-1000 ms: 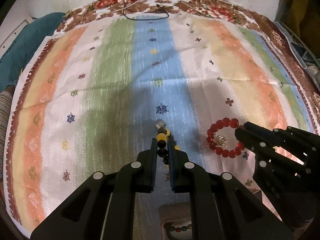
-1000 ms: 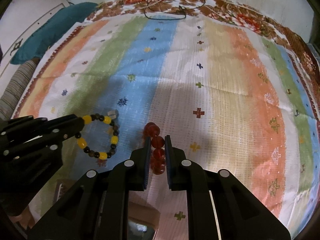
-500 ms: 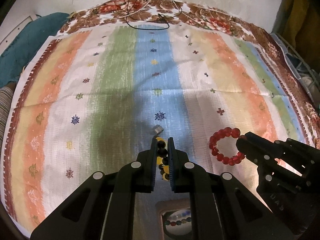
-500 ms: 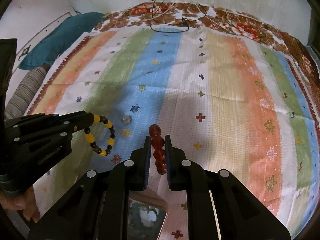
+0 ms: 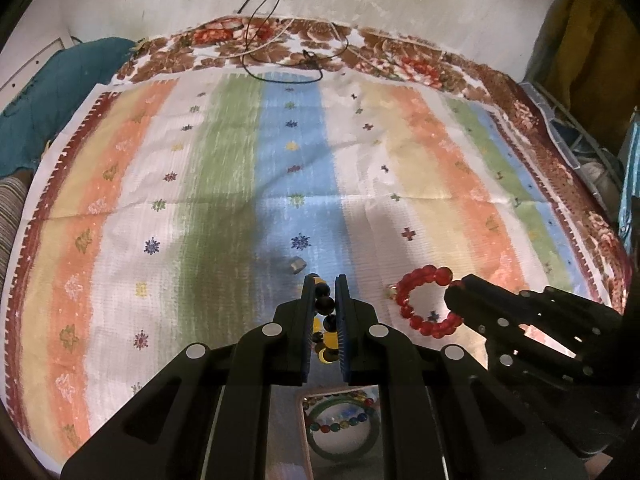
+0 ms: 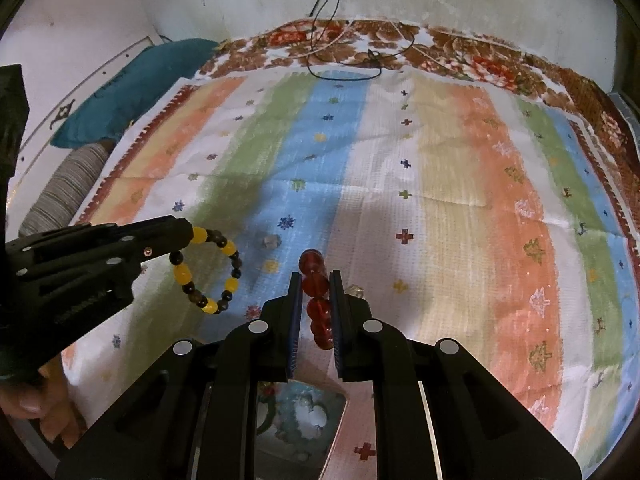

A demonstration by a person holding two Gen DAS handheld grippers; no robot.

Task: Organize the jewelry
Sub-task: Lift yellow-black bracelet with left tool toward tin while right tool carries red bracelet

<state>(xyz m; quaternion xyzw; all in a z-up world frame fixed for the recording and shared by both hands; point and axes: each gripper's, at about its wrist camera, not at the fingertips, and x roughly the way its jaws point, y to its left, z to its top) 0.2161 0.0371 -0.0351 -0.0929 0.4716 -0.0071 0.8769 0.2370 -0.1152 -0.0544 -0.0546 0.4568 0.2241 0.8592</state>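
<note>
The left gripper (image 5: 325, 300) has its fingers squeezed on the yellow and black bracelet (image 6: 208, 272), and the right gripper (image 6: 316, 300) pinches the red bracelet (image 5: 426, 300) at 3 o'clock from it, both hanging above the striped cloth (image 5: 224, 184). They look light and floppy, with smooth round beads that may slip, so pinching across one bead is probably best.

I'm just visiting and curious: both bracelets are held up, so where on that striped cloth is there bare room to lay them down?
The far half of the striped cloth is bare up to the black cable near the floral border. Its orange and green stripes at the right are free too. Near the grippers it is crowded: a small silver piece, a clear bead, and a box of bracelets below.
</note>
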